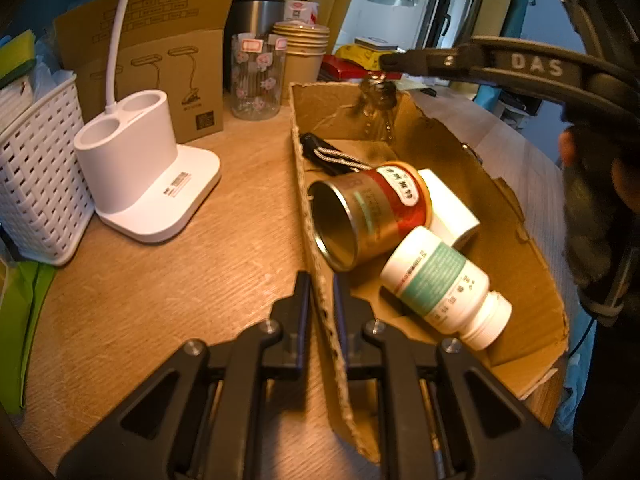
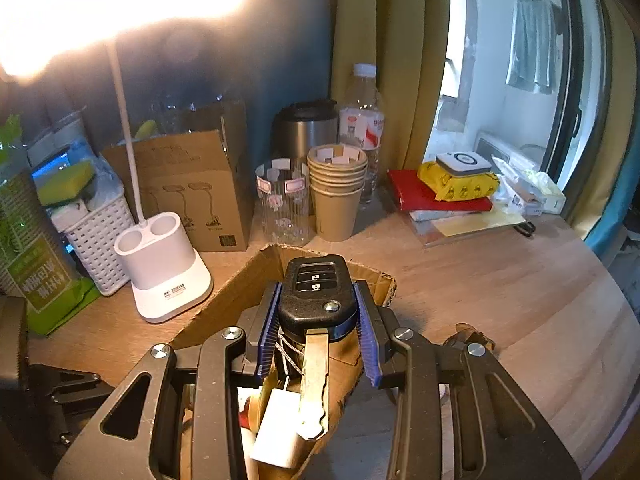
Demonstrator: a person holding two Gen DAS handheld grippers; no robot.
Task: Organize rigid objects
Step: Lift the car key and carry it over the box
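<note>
A shallow cardboard tray [image 1: 516, 248] lies on the wooden desk. In it lie a red-and-gold tin can [image 1: 372, 212], a white pill bottle [image 1: 444, 288], a white box [image 1: 448, 204] and a black item with a cord [image 1: 332, 156]. My left gripper [image 1: 321, 300] is shut on the tray's near wall. My right gripper [image 2: 316, 320] is shut on a black car key [image 2: 316, 292] with its blade folded out, held above the tray [image 2: 240, 288]. In the left wrist view the right gripper [image 1: 384, 64] hovers over the tray's far end, with blurred keys hanging below it.
A white lamp base [image 1: 140, 168] and a white woven basket [image 1: 36, 176] stand left of the tray. Behind are a cardboard box [image 1: 168, 64], a glass jar [image 1: 256, 76], stacked paper cups [image 1: 304, 52], a steel mug and a water bottle. Books [image 2: 440, 196] lie at the right.
</note>
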